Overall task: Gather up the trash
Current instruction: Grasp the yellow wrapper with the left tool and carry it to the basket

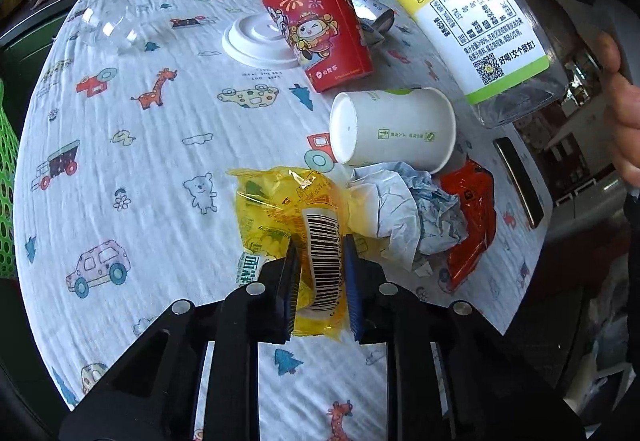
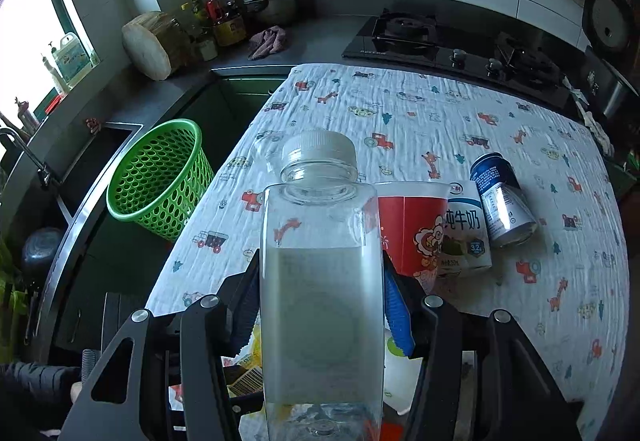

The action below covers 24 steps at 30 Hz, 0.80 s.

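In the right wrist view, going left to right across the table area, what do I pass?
Green basket → clear bottle held in the right gripper → red cup → milk carton → blue can.

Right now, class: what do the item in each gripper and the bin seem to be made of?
Yellow wrapper: thin glossy plastic film, crinkled, semi-transparent. Bottle: clear rigid plastic; the tablecloth print shows through, with a ridged white cap. Green basket: moulded, perforated plastic, probably.
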Motion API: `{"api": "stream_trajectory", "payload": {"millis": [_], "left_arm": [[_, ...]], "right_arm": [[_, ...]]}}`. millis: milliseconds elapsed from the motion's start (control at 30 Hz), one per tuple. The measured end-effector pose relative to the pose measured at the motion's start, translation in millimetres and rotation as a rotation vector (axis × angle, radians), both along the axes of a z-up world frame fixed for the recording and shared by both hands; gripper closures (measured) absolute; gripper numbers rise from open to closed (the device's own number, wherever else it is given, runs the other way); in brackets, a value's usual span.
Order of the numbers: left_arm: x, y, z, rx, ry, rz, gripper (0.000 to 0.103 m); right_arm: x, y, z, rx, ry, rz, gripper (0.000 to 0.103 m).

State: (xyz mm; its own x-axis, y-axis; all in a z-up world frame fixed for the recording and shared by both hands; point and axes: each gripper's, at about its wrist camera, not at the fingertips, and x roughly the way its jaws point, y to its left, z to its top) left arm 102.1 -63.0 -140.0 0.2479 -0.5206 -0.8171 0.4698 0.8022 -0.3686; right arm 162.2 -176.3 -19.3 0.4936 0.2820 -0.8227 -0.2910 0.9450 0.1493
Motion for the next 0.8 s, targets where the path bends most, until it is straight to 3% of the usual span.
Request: {"api": "stream_trajectory", "payload": {"millis": [67,367,633,800], "left_arm": [[-1,3,3,0.003,-0.016,-0.001,0.088],[-1,51,36,0.002,-0.115,0.071,0.090],[28,159,80,0.034,-0.230,0.312,0.090],[68,233,85,0.105,-0.242,0.448,0.090]], "right_arm": [[1,1,-1,0.001,0.001,0.000,0.051],[7,18,-1,0.013,-0.001,0.026,0.051],[22,68,2,0.028,-0.005,0.097,0.051],[39,113,1,0.045,-0.001,0.143,0.051]]}}
